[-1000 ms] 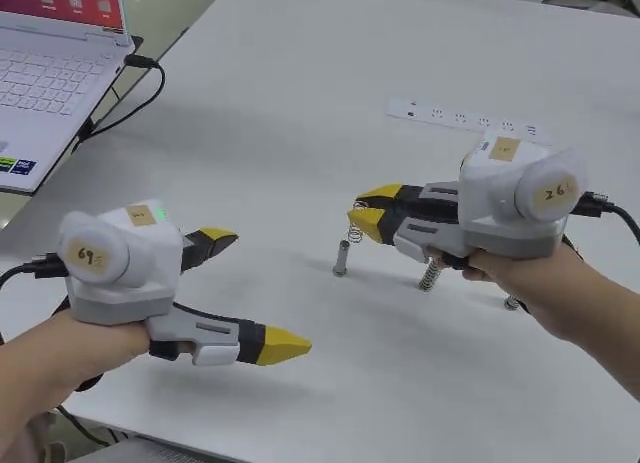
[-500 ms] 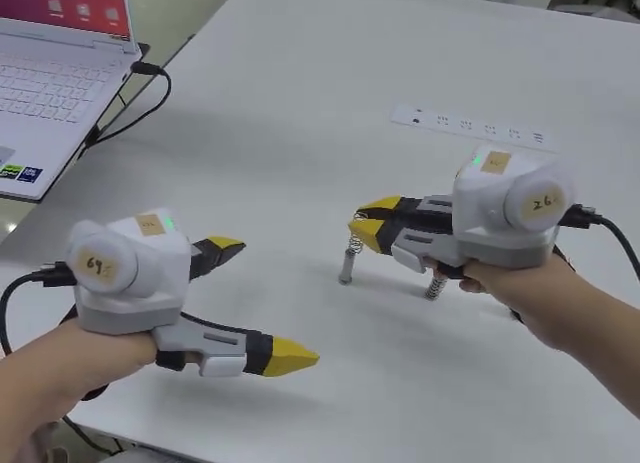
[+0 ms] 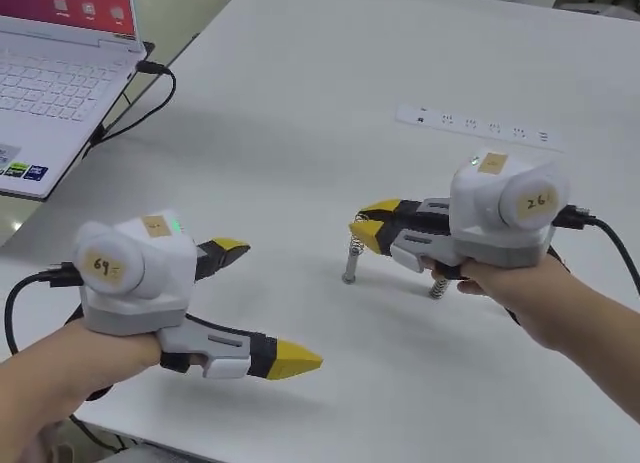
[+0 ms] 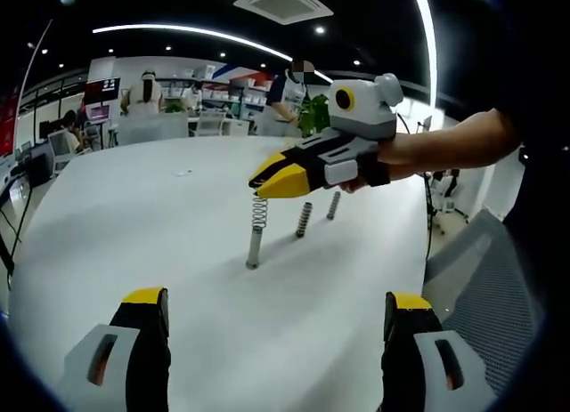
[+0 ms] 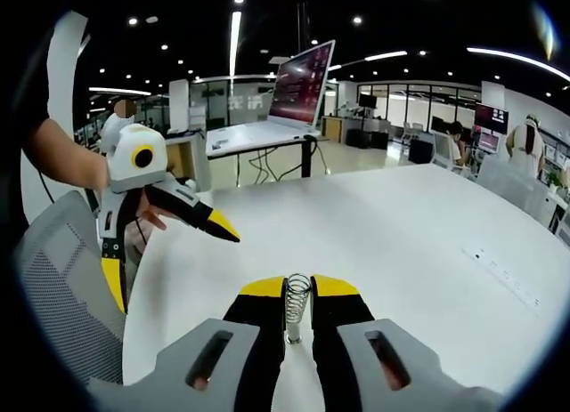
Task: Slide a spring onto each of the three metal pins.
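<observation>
The white table (image 3: 300, 93) spreads beneath both tools, and an open laptop (image 3: 45, 78) sits at its edge, well beyond the left hand-held gripper (image 3: 275, 303) and off to that tool's left. The left hand-held gripper, held in a hand above the table, has its yellow-tipped jaws spread wide with nothing between them; in its own view (image 4: 276, 298) the two jaws stand far apart, with bare table in the gap. The right hand-held gripper (image 3: 363, 223) is well apart from it and points toward it, its jaws drawn narrow and closed on a spring (image 3: 354, 247). The right gripper view (image 5: 297, 289) shows that spring (image 5: 297, 301) upright and pinched between the two yellow tips. A white power strip (image 3: 485, 130) lies flat on the table behind the right hand-held gripper. In the left gripper view, the right hand-held gripper (image 4: 265, 179) holds the top of the spring (image 4: 259, 212), whose lower end sits on the upright metal pin (image 4: 254, 250) directly below the tips; the lower part of that pin is bare. Just behind it, under the right hand-held gripper's body, a second pin (image 4: 305, 219) and a third pin (image 4: 334, 205) stand on the table, each with coils around it.
</observation>
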`<state>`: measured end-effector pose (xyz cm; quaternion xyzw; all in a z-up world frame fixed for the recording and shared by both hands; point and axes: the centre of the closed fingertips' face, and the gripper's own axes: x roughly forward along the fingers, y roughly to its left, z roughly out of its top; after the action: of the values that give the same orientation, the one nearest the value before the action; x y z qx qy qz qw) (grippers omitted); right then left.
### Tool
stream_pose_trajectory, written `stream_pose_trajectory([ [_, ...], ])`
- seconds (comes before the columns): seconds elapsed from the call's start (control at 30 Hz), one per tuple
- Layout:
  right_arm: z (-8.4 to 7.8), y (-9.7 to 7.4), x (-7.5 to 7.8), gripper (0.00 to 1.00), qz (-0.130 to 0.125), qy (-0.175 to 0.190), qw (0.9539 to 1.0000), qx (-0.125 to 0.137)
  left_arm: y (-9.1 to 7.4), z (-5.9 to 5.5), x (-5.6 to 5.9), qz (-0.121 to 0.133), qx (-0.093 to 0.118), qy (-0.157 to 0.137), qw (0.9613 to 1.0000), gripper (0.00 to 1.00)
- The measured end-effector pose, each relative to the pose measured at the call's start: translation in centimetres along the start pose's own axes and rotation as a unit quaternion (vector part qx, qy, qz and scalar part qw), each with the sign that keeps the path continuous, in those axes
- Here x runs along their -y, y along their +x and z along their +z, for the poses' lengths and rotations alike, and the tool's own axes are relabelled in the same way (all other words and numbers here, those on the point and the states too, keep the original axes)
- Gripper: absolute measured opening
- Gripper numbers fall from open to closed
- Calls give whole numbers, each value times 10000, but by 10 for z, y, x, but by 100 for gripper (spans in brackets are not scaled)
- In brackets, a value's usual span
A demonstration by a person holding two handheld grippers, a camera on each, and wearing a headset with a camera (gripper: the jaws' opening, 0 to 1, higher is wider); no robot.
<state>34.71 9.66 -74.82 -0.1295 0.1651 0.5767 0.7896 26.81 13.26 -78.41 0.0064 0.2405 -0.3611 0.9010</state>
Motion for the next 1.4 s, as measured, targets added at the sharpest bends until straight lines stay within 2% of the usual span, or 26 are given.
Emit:
stream_pose_trajectory([
  [0.93, -13, 5, 1, 8, 20, 1, 9998, -173, 0, -4, 1, -15, -58, -28, 10000, 98],
  [1.4, -27, 13, -3, 8, 67, -46, 9992, -395, 0, -7, 0, 2, -78, -50, 10000, 98],
])
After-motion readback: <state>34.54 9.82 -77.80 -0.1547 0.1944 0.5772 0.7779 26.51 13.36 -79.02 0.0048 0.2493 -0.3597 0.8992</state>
